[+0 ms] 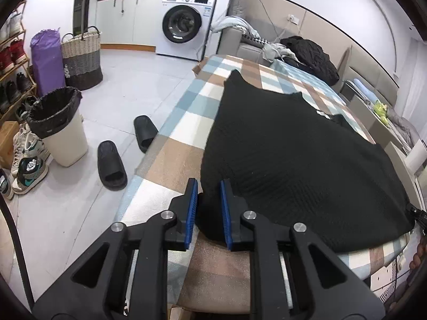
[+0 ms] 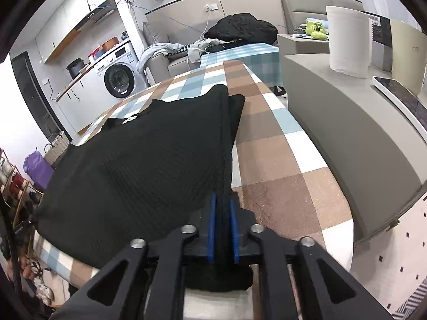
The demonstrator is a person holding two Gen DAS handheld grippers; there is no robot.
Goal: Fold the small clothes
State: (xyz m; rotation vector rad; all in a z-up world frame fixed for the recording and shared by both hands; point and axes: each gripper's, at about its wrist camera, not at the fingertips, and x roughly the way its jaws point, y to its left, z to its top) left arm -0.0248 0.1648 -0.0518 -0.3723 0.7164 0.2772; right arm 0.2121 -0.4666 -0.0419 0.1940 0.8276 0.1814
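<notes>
1. The black knit garment (image 1: 288,154) lies spread flat on the counter, which is covered with a checked cloth (image 1: 186,122) in blue, brown and white squares. Its ribbed weave shows clearly, and a small pale label (image 2: 130,118) sits at the neckline on the far side.
2. The left gripper (image 1: 209,210) stands at the garment's near left corner. Its jaws are narrowed onto a bunched fold of the black fabric, which fills the gap between the blue pads (image 1: 192,208).
3. The right gripper (image 2: 222,229) stands at the near right corner. Its jaws are close together with a thin layer of the black fabric pinched between the blue pads (image 2: 212,226), and more fabric hangs below the jaws.
4. Along the garment's right edge a second layer peeks out beside the top layer, running toward the far corner.
5. On the floor to the left lie two black slippers (image 1: 125,154) near a white bin with a black liner (image 1: 57,125); a washing machine (image 1: 184,25) stands further back.
6. To the right of the counter stands a grey box (image 2: 347,133) with a white paper roll (image 2: 349,48) on it.
</notes>
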